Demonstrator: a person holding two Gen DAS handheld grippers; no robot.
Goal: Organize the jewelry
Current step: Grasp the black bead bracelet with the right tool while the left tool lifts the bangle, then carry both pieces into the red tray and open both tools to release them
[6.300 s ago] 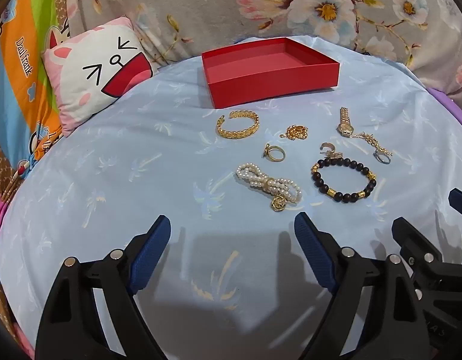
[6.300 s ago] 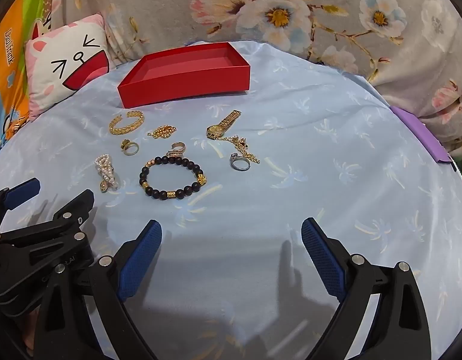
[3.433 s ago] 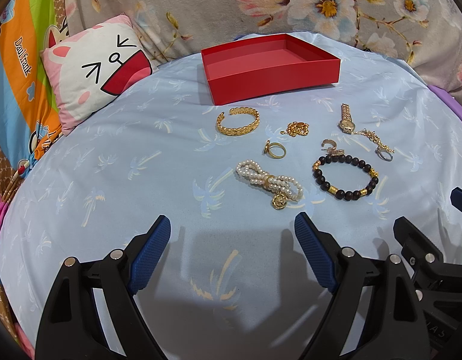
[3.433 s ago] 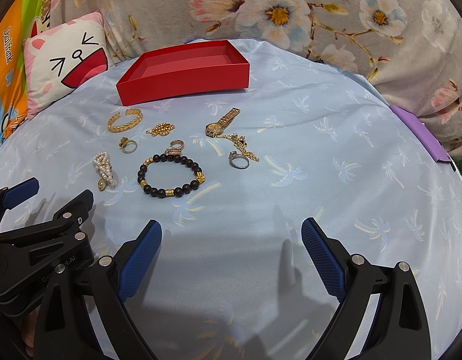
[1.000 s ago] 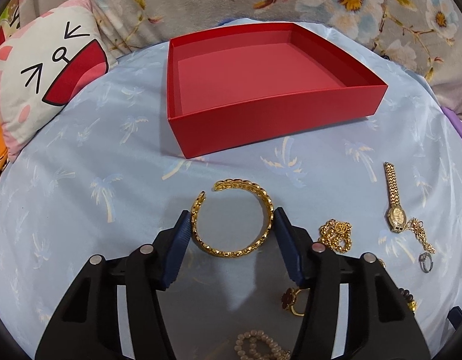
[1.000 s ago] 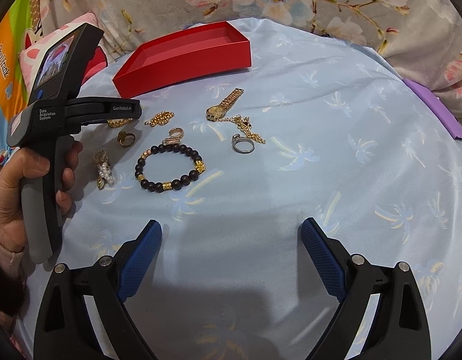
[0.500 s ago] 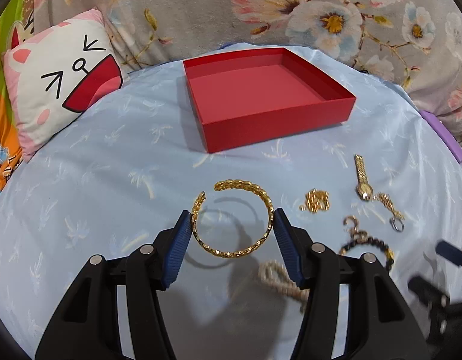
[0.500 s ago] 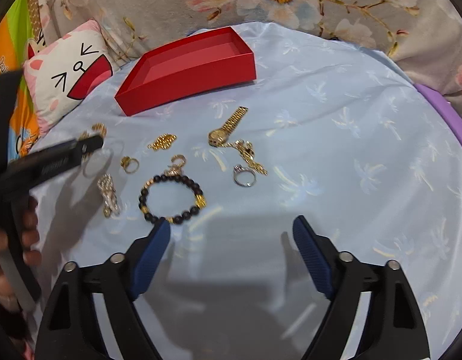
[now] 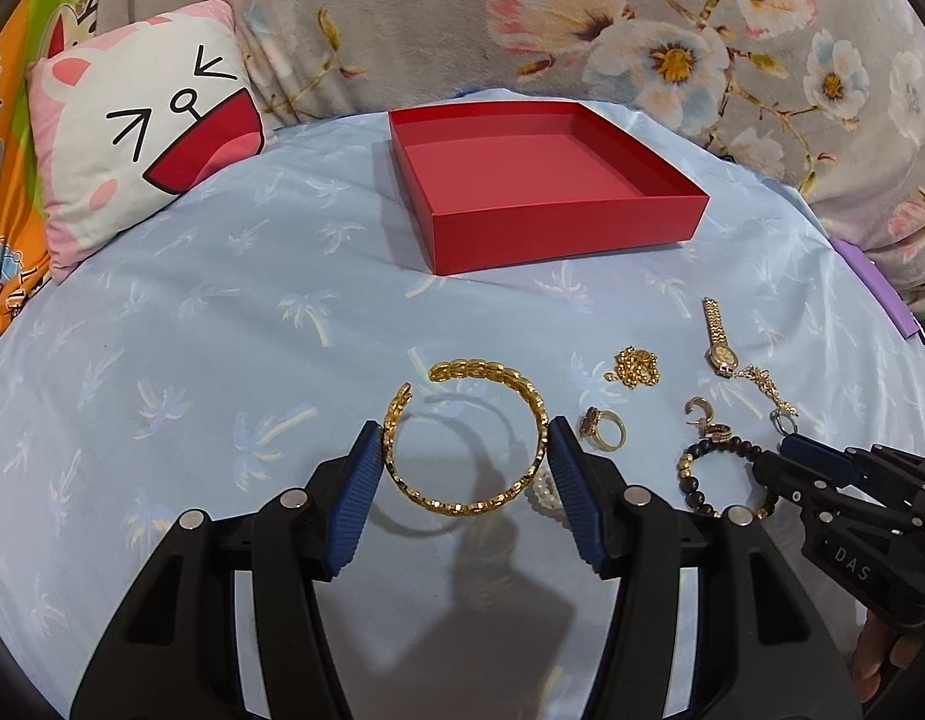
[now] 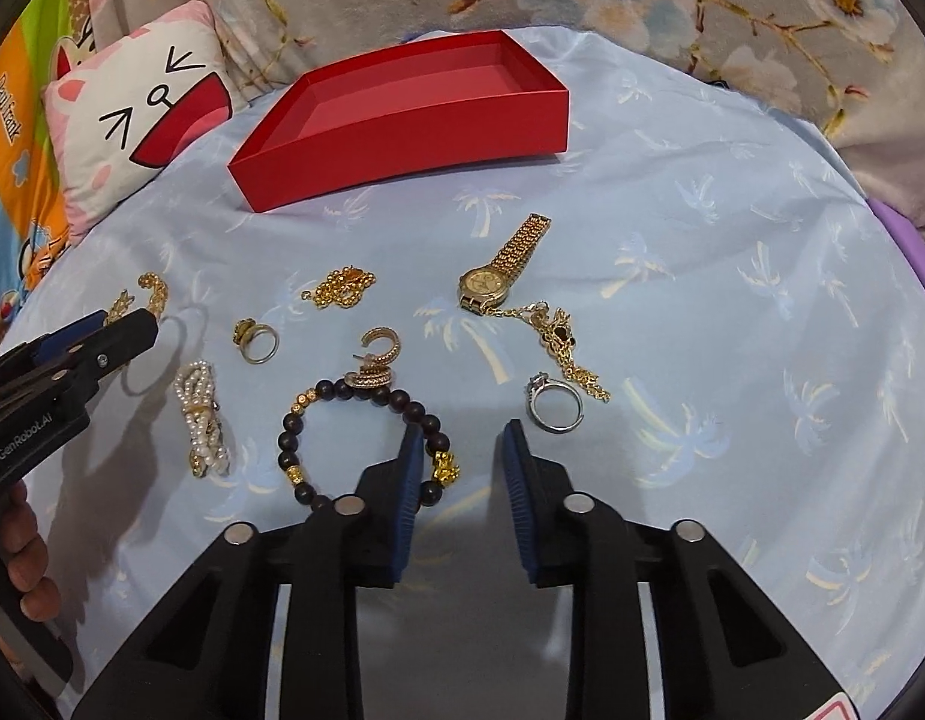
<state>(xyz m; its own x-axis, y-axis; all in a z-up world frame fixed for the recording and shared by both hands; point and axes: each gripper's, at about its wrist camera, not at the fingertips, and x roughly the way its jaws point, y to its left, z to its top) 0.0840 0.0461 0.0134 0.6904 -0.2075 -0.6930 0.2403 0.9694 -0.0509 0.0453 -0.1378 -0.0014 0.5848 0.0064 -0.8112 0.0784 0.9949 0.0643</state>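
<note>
My left gripper (image 9: 465, 438) is shut on a gold open bangle (image 9: 525, 387), held a little above the blue cloth, with its shadow below. The empty red box (image 9: 558, 234) stands beyond it. In the right wrist view my right gripper (image 10: 461, 438) is low over the dark bead bracelet (image 10: 294, 420). Its jaws are closing, with the bracelet's gold charm (image 10: 446, 468) between them, close to the left pad; the pads are not pressing on it. A gold watch (image 10: 498, 276), gold chain (image 10: 342, 288), gold ring (image 10: 255, 339), hoop earrings (image 10: 378, 360), silver ring (image 10: 552, 399) and pearl bracelet (image 10: 201, 420) lie around.
A cat-face pillow (image 9: 144, 138) leans at the back left, and a floral blanket (image 9: 642, 30) rises behind the box. A purple item (image 9: 882, 294) sits at the cloth's right edge. A hand (image 10: 18, 552) holds the left gripper's handle.
The left gripper has lifted the bangle off the cloth and drawn back from the box. The right gripper has moved in over the bead bracelet and its jaws have narrowed a lot.
</note>
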